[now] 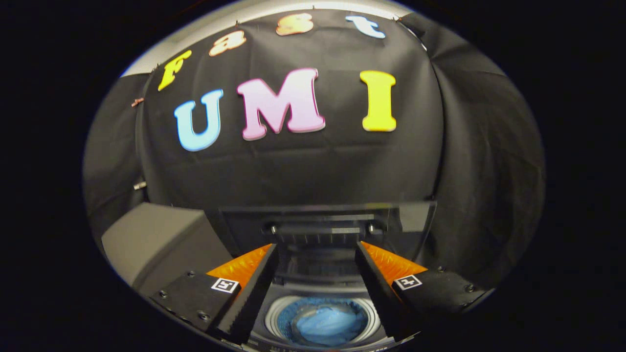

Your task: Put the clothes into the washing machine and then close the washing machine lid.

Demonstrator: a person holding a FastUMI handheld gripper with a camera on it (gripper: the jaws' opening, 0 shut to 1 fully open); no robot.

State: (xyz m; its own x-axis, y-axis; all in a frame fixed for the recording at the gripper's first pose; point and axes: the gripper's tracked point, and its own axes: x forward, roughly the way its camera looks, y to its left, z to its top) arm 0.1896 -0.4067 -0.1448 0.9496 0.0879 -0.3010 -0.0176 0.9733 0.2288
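Gripper (317,274) spread — one blue garment (325,325) in drum (274,318).

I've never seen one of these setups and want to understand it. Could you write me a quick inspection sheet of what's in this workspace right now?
Surface: cannot tell what the machine stands on.
Job's things: small top-loading washing machine, its dark transparent lid raised upright; crumpled blue cloth lying inside the white drum.
Clutter: grey box-shaped object beside the machine.
Gripper: gripper with black and orange fingers, open and empty, above the drum, tips near the lid's hinge.
Cables: nothing seen.
Surroundings: black cloth booth wall behind the machine.
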